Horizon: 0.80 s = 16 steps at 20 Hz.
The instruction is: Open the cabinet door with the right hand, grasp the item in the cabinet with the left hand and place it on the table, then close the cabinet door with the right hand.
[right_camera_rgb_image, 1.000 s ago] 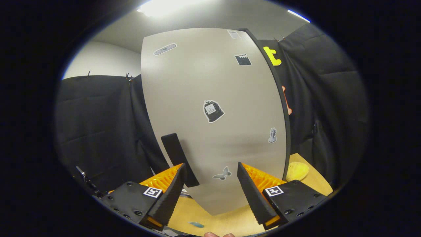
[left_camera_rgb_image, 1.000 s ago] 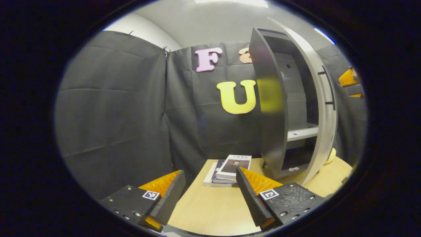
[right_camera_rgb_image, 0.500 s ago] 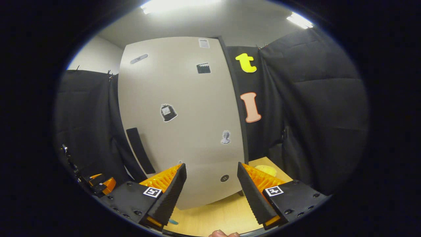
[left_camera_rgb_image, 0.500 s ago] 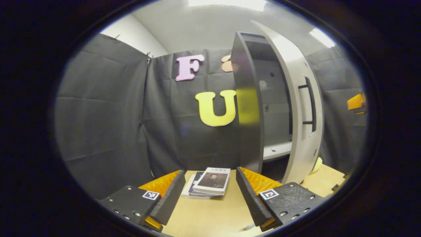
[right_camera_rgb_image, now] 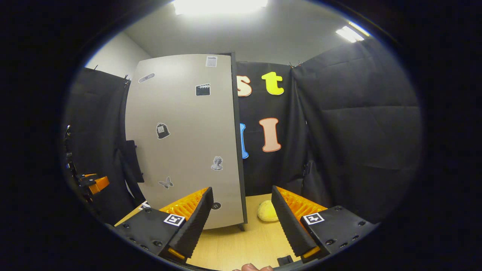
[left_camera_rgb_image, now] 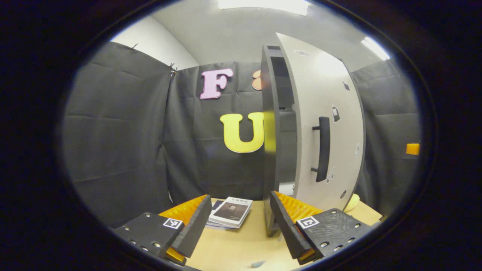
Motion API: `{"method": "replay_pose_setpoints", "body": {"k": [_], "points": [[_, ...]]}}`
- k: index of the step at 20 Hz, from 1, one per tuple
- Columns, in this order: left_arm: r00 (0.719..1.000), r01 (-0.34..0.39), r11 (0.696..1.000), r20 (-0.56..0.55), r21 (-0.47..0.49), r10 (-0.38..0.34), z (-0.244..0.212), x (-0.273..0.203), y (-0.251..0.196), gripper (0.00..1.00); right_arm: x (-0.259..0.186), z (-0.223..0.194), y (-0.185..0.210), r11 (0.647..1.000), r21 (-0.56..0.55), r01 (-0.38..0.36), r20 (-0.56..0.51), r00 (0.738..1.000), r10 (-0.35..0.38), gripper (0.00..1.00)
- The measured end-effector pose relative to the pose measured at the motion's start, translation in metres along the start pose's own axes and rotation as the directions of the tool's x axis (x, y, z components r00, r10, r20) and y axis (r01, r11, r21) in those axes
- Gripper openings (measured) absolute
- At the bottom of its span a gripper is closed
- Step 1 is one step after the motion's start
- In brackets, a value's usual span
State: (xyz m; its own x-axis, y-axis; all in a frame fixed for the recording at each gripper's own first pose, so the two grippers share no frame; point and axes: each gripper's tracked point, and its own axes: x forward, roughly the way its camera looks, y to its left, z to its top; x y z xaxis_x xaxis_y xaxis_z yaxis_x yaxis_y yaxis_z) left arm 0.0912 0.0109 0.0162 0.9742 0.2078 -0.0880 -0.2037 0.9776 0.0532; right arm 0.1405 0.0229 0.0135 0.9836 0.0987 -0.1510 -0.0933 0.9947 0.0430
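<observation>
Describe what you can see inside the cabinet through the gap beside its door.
Through the gap, the cabinet shows a dark interior and a pale shelf edge. The door covers the rest.

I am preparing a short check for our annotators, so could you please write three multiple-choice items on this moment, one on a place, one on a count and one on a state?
1. Where does the stack of books lie?
A. on the table left of the cabinet
B. on a cabinet shelf
C. on the floor

2. How many handles does the cabinet door carry?
A. none
B. one
C. three

3. In what state is the right gripper?
A. shut on the handle
B. shut on the yellow item
C. open, holding nothing

Answers:
1 A: the books rest on the table beside the cabinet.
2 B: one dark vertical handle shows.
3 C: its fingers stand apart, with the yellow item lying beyond them.
</observation>
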Motion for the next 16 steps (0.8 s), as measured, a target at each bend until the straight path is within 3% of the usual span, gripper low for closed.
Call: {"method": "replay_pose_setpoints", "body": {"k": [7,16], "points": [[1.0,0.028,0.998,0.009,-0.048,-0.027,0.022,-0.034,-0.056,0.93,0.02,0.021,-0.047,0.997,0.032,-0.075,0.023,0.997,0.074,0.98],[1.0,-0.001,0.997,0.004,-0.081,0.002,0.063,-0.059,-0.066,0.92,0.034,0.03,-0.066,0.994,0.011,-0.109,0.07,0.992,0.108,0.98]]}}
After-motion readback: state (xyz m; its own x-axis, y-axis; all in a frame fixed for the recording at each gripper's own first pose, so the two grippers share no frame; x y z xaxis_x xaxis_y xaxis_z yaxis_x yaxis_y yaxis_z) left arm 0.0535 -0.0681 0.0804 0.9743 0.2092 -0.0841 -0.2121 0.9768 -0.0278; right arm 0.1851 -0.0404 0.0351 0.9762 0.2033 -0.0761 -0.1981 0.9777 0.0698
